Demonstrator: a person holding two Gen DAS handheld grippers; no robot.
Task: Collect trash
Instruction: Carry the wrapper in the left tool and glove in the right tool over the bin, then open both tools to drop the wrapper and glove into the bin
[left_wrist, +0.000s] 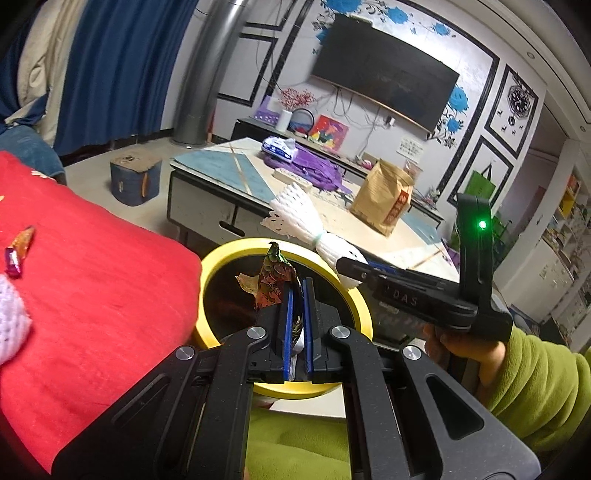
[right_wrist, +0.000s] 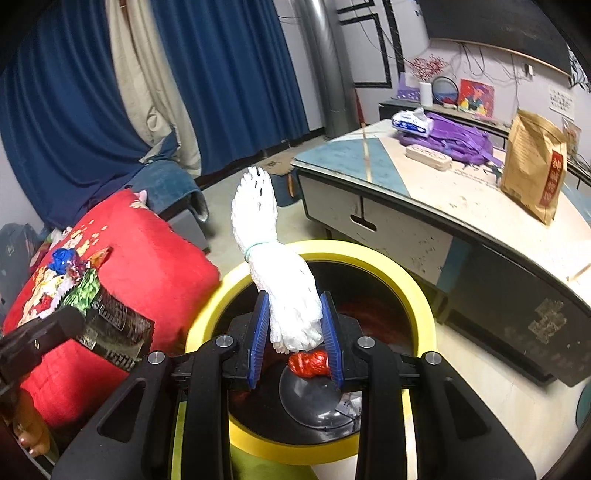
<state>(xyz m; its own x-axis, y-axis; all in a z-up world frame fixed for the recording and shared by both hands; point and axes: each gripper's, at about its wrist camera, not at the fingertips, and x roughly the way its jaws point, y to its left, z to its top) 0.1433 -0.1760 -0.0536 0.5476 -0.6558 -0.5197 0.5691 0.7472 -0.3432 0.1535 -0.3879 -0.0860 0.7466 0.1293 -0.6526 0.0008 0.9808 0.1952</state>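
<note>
On the far left a red cushion (left_wrist: 92, 295) is lying with two foil candy wrappers (left_wrist: 20, 247) resting on its top at about nine o'clock in the left wrist view; its rounded edge is sitting just beside the yellow-rimmed bin (left_wrist: 218, 269).

The left gripper (left_wrist: 297, 295) is clamping a crumpled printed snack wrapper (left_wrist: 273, 280), green, red and gold, its blue pads closed tight with only the thin foil between them. The wrapper is sticking up past the fingertips toward twelve o'clock, over the bin's dark mouth.

The right gripper (right_wrist: 295, 325) is squeezing a white foam net bundle (right_wrist: 291, 306), tied with a pale green band at mid-length and flaring into a fan at its far end toward eleven o'clock. The jaws are standing part-way apart, pads pressing both flanks of the bundle, which is hanging over the bin (right_wrist: 421, 295). Inside, a red crumpled piece (right_wrist: 308, 363) is lying on the dark lid part, below the fingertips.

At two o'clock a low table (right_wrist: 461, 206) is carrying a brown paper bag (right_wrist: 535, 162) and a purple backpack (right_wrist: 458, 140); its curved edge is running near the bin's right rim, with bare floor between at twelve o'clock.
</note>
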